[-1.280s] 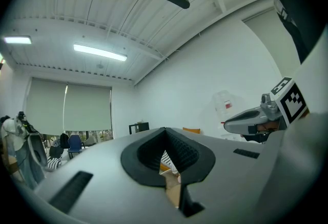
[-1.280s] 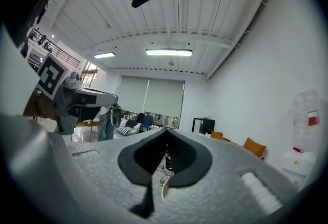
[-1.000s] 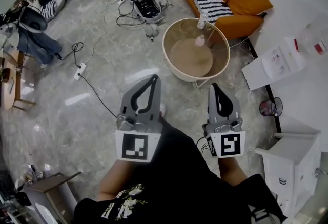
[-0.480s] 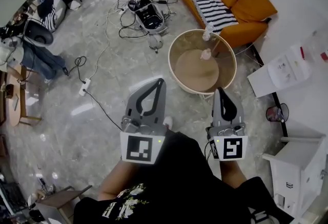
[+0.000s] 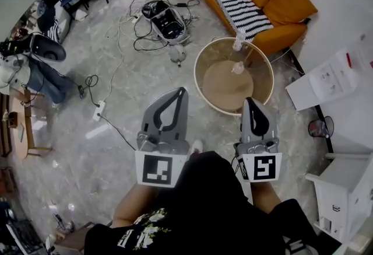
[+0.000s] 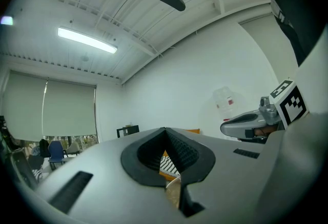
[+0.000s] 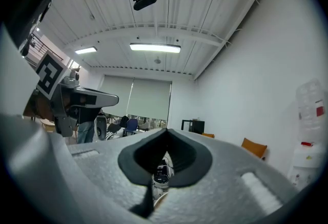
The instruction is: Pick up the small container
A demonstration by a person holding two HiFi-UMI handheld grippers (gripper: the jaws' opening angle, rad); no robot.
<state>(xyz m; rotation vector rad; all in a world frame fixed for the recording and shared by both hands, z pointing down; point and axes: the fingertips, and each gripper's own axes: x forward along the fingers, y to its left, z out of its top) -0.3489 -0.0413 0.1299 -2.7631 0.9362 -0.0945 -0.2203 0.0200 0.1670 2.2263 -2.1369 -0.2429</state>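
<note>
Low in the middle of the head view the left gripper (image 5: 181, 92) and the right gripper (image 5: 249, 101) are seen with jaws pressed together, nothing held between them. Just above the right one a round table (image 5: 217, 84) is found, and on its tan top the small container (image 5: 236, 67) stands upright. It is judged to lie straight ahead of the right gripper, the nearer one; a taller bottle (image 5: 239, 38) is set beyond it at the far rim

Marble floor (image 5: 125, 131), orange sofa (image 5: 287, 2) (striped throw (image 5: 234, 4))
</note>
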